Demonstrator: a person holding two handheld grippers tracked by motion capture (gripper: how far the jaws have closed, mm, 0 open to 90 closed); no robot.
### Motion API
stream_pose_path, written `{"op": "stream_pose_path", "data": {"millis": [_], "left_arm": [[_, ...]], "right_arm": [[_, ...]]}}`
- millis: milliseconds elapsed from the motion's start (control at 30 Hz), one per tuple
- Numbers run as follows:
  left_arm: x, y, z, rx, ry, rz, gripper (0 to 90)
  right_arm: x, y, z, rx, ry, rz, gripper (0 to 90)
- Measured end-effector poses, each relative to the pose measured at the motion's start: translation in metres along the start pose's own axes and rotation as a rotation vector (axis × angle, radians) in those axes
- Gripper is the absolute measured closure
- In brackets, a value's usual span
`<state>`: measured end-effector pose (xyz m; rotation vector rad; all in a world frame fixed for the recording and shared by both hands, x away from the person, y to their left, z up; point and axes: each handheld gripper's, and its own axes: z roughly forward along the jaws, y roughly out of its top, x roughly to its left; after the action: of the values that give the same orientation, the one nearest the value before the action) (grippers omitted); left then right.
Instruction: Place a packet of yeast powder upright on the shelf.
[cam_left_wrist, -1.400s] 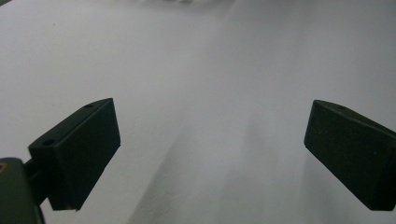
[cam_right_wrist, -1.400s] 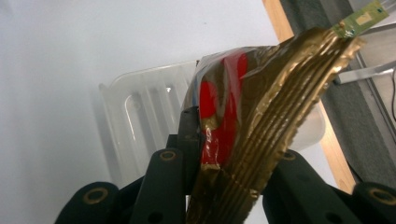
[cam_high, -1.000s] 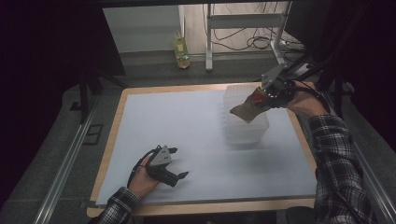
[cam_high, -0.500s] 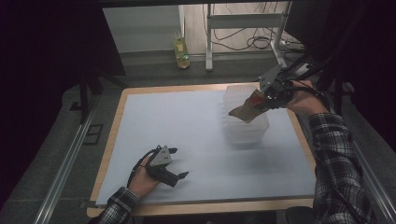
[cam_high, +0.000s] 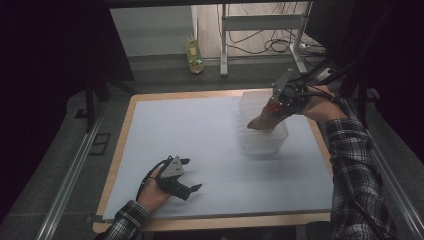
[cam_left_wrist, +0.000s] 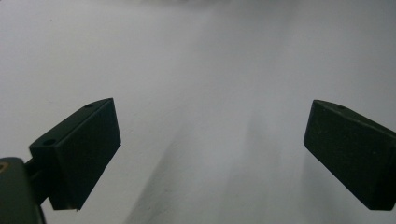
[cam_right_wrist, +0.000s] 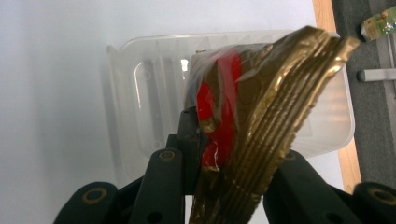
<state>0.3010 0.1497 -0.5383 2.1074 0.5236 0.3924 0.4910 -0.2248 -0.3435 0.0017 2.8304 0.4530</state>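
My right gripper (cam_high: 272, 111) is shut on a gold and red foil packet (cam_right_wrist: 254, 121) and holds it over a clear plastic container (cam_high: 262, 132) at the right side of the table. In the high view the foil packet (cam_high: 262, 120) dips into the container's open top. The right gripper view shows the clear plastic container (cam_right_wrist: 140, 98) below the packet, its inside bare where visible. My left gripper (cam_high: 187, 175) rests low on the white table surface near the front left, jaws wide apart. Its fingers (cam_left_wrist: 79, 149) frame nothing but bare surface.
The white table surface (cam_high: 200, 135) has a wooden border (cam_high: 220, 220). Beyond the far edge stand a small yellow-green bottle (cam_high: 194, 54), metal frame legs and cables on the floor. Metal rails run along both table sides.
My right gripper has lowered the packet slightly toward and into the container. The left gripper has stayed put.
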Motion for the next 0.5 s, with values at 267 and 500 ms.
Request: {"op": "stream_pose_path", "data": {"millis": [267,500], "left_arm": [[0.0,0.0,0.0,0.002,0.0,0.001,3.8],[0.0,0.0,0.001,0.008,0.0,0.005,3.8]], "right_arm": [[-0.008,-0.001,0.013,-0.055,-0.002,0.12,70.7],[-0.011,0.005,0.023,-0.097,0.014,0.159,69.8]]}}
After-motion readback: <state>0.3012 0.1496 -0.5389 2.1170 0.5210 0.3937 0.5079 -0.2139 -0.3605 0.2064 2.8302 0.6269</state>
